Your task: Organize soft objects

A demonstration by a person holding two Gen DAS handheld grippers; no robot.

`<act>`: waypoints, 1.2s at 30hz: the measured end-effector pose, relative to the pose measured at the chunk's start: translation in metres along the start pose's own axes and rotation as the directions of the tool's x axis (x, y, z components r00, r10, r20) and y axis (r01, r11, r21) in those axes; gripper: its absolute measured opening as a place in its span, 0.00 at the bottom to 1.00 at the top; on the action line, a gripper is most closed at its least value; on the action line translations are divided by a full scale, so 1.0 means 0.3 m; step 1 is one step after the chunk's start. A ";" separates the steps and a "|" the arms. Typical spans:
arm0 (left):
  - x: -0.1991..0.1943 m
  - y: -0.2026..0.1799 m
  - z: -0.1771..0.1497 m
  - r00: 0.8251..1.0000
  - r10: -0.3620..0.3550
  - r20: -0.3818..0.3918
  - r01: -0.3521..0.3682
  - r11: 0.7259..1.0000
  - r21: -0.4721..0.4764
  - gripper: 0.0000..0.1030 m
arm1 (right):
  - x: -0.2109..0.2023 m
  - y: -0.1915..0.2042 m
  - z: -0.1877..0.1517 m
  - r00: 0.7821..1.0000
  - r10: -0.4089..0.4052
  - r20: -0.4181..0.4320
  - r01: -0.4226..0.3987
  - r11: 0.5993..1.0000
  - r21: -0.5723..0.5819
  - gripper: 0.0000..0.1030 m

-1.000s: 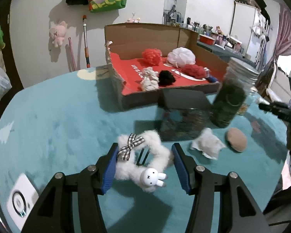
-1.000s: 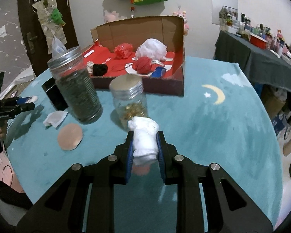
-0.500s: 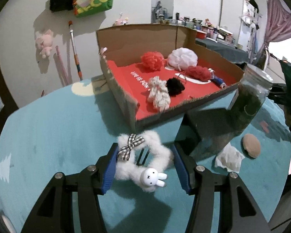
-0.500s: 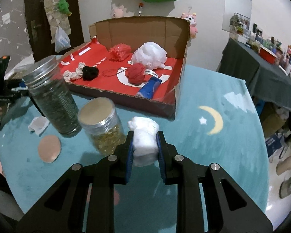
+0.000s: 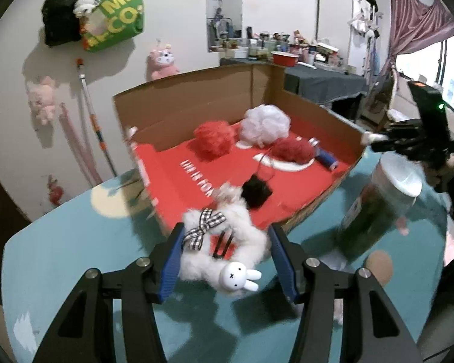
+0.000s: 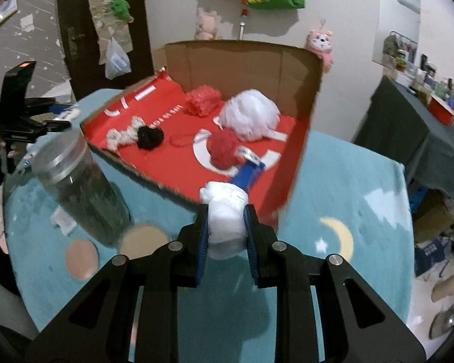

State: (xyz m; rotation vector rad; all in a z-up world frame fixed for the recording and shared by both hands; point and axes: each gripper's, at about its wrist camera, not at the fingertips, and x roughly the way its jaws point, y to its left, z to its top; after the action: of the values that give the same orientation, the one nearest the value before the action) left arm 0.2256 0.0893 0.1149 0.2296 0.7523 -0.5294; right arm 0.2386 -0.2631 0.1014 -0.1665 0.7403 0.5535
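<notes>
My left gripper (image 5: 227, 252) is shut on a fluffy white scrunchie (image 5: 251, 239) with a checked bow and a small rabbit head, held just above the near edge of a cardboard box (image 5: 184, 106) lined in red. My right gripper (image 6: 226, 231) is shut on a white soft wad (image 6: 227, 211), held above the teal table at the box's (image 6: 242, 57) near wall. In the box lie a white pouf (image 5: 264, 124), two red poufs (image 5: 215, 139), a black pompom (image 5: 257, 192) and a blue tube (image 6: 246, 175).
A tall jar of dark green contents (image 6: 81, 187) with a metal lid stands left of the right gripper, also shown at the jar (image 5: 375, 208). A round tan pad (image 6: 81, 258), a second round lid (image 6: 143, 240) and a crumpled paper (image 6: 63, 220) lie on the teal cloth (image 6: 342, 181).
Both grippers rose and moved toward the box with their loads. The box looms larger and nearer in both views. The smaller jar has slid under the right gripper.
</notes>
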 end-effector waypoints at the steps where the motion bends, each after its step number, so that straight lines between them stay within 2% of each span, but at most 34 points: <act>1: 0.016 -0.010 0.031 1.000 -0.020 -0.005 0.020 1.000 0.000 0.55 | 0.005 0.001 0.012 1.000 0.008 0.000 -0.008 1.000 -0.003 0.20; 6: 0.104 -0.077 0.150 0.991 -0.119 -0.057 0.120 0.993 -0.001 0.55 | 0.061 0.020 0.114 0.997 0.079 -0.024 -0.080 0.996 -0.043 0.20; 9: 0.167 -0.122 0.196 0.985 -0.141 -0.101 0.144 0.989 0.028 0.55 | 0.109 0.041 0.168 0.989 0.134 -0.061 -0.138 0.988 -0.070 0.20; 13: 0.273 -0.179 0.258 0.965 -0.187 -0.185 0.202 0.977 0.066 0.55 | 0.180 0.060 0.218 0.974 0.186 -0.130 -0.199 0.975 -0.094 0.20; 19: 0.392 -0.238 0.300 0.935 -0.197 -0.296 0.240 0.964 0.114 0.55 | 0.297 0.057 0.254 0.935 0.240 -0.262 -0.270 0.959 -0.082 0.20; 24: 0.467 -0.260 0.307 0.912 -0.185 -0.367 0.251 0.958 0.140 0.55 | 0.359 0.044 0.264 0.906 0.269 -0.328 -0.303 0.951 -0.055 0.20; 28: 0.524 -0.272 0.306 0.896 -0.172 -0.410 0.254 0.955 0.155 0.55 | 0.393 0.041 0.264 0.892 0.265 -0.366 -0.307 0.950 -0.058 0.20; 36: 0.577 -0.301 0.290 0.881 -0.142 -0.450 0.252 0.948 0.193 0.56 | 0.450 0.036 0.242 0.882 0.221 -0.416 -0.270 0.961 -0.063 0.21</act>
State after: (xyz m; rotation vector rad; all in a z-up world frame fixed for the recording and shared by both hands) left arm 0.3338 -0.0848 0.0546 0.5180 1.1526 -0.7840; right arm 0.3572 -0.1732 0.0635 -0.3081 1.1453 0.8215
